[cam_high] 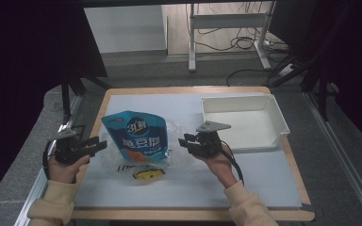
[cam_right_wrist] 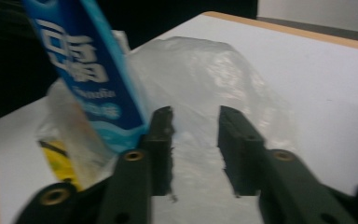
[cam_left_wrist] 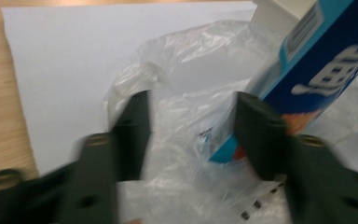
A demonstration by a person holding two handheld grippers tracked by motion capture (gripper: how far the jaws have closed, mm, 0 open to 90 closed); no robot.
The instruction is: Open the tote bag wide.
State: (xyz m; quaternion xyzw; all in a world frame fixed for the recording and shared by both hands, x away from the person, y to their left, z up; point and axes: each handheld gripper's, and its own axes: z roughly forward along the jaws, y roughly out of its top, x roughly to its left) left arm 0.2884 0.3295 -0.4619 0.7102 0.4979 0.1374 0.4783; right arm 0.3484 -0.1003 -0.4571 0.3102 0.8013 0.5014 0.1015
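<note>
A blue snack pouch (cam_high: 136, 136) with white lettering stands tilted in a crumpled clear plastic bag (cam_high: 181, 157) at the middle of the white sheet. A yellow item (cam_high: 147, 175) lies in the bag's near end. My left gripper (cam_high: 95, 144) hovers just left of the bag, jaws apart. In the left gripper view the left gripper (cam_left_wrist: 193, 107) frames bag film (cam_left_wrist: 191, 60) and the pouch's corner (cam_left_wrist: 326, 60), pads not pressing. My right gripper (cam_high: 185, 141) is at the bag's right side. In the right gripper view the right gripper (cam_right_wrist: 195, 116) is open, with film (cam_right_wrist: 205, 70) beyond and the pouch (cam_right_wrist: 84, 60) to the left.
A white rectangular tray (cam_high: 238, 100) sits at the back right of the wooden table (cam_high: 188, 89), just beyond my right gripper. A white sheet (cam_high: 264, 179) covers most of the tabletop. Desk legs and cables stand on the floor behind.
</note>
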